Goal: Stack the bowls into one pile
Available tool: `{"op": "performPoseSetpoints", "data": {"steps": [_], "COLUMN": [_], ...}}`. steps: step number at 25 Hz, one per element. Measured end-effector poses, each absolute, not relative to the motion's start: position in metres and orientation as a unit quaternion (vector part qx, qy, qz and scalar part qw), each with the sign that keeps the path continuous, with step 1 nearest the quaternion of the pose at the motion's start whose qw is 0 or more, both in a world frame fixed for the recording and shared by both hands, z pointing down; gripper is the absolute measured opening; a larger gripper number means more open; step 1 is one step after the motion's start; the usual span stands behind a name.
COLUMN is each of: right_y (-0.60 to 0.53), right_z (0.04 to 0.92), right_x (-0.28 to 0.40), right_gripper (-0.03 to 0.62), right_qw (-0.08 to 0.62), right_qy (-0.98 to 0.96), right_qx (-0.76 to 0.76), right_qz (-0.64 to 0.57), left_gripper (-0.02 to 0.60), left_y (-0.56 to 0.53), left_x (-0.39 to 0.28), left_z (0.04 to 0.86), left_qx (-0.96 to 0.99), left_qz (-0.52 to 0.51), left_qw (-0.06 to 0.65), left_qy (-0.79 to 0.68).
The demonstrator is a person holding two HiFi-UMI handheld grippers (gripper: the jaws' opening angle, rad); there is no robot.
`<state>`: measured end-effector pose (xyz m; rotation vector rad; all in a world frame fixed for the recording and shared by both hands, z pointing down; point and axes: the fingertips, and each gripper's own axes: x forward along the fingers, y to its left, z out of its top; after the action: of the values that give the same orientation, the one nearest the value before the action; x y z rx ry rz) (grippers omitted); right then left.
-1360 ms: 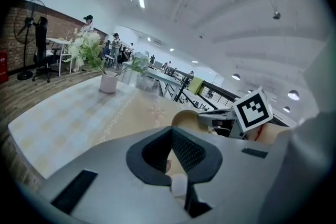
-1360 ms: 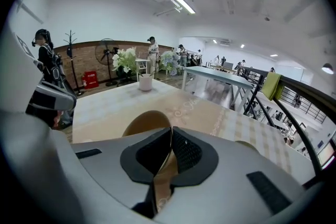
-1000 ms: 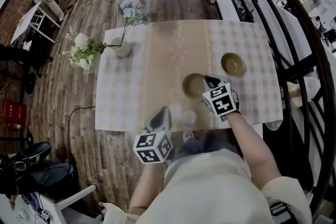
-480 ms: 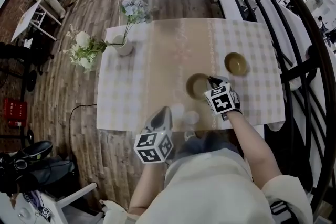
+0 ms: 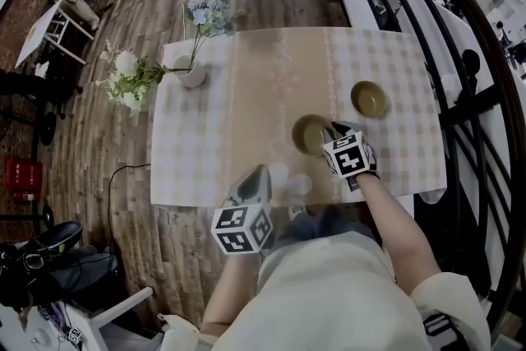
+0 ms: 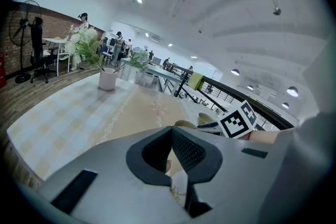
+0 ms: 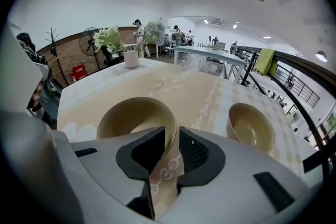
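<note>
1. The right claw [image 7: 172, 136] pinches the rim of the near bowl [image 7: 131, 113], left of the far bowl [image 7: 251, 127] on the table [image 5: 246, 94].
2. The left claw [image 6: 170, 131] is clenched, empty.
3. Held by its rim, the bowl could slip.

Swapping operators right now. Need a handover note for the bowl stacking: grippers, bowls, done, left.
Right gripper: tongs closed on the near rim of the near bowl, which looks to be resting on the table.
Left gripper: tongs shut, empty, over the table's near edge.
Far bowl: upright, empty, standing apart, beyond and right of the near bowl.
Done: rim grasp only; nothing stacked.
Left: probably lift the near bowl, nest it in the far bowl, release.
</note>
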<state>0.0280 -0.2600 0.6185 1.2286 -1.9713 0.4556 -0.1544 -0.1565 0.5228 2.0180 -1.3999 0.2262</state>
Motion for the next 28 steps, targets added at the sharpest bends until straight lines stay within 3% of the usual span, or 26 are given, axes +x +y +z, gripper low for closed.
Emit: {"op": "performPoseSetpoints", "data": {"steps": [16,28], "right_y": [-0.266,-0.282], "right_z": [0.616,0.573], "right_x": [0.026,0.046], "right_gripper": [0.026,0.014], "right_qw": [0.358,0.329], "right_qy": [-0.771,-0.806], "right_qx": [0.485,0.465], "right_qz": [0.206,0.161], "left_gripper": [0.003,0.003], "left_y": [-0.169,-0.187], "left_x": [-0.166,-0.114], "left_z": [0.52,0.516], "left_qx": [0.767,0.771], "left_qz": [0.086,0.088], "left_qw": [0.329,0.325], "left_qy": [-0.544,-0.54]}}
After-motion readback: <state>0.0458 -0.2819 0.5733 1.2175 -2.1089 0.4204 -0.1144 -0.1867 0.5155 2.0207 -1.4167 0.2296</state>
